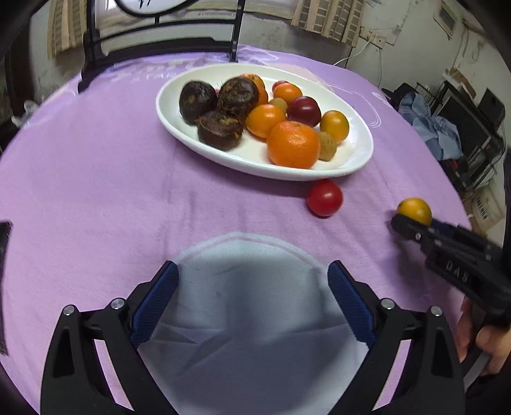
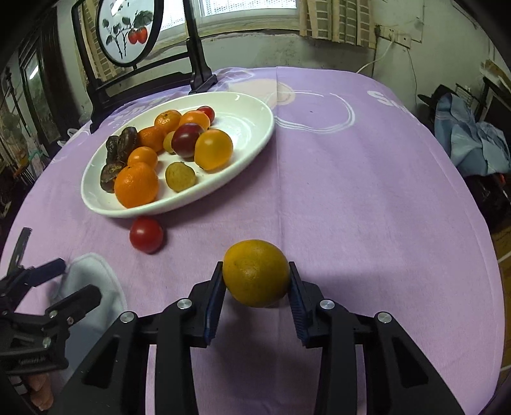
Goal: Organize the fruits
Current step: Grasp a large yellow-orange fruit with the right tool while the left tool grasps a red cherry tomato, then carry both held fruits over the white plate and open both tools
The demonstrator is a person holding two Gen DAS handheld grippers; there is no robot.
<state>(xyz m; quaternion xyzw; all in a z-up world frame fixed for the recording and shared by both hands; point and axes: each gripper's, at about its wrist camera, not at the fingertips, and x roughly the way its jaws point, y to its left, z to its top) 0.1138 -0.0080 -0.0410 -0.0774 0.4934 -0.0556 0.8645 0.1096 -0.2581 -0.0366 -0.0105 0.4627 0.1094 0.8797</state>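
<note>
I'm seeing a purple tablecloth (image 2: 351, 191) covering the table, white line art printed on it. A dark wooden stand (image 2: 198, 76) is sitting at the far edge, holding a round panel (image 2: 129, 30) painted with red fruit. Behind it a window (image 2: 249, 12) is letting in daylight, checked curtain (image 2: 338, 22) hanging beside it. The wall (image 2: 431, 48) is looking stained, a white cable (image 2: 373, 62) running down it. Blue cloth (image 2: 472, 143) is lying heaped at right.
</note>
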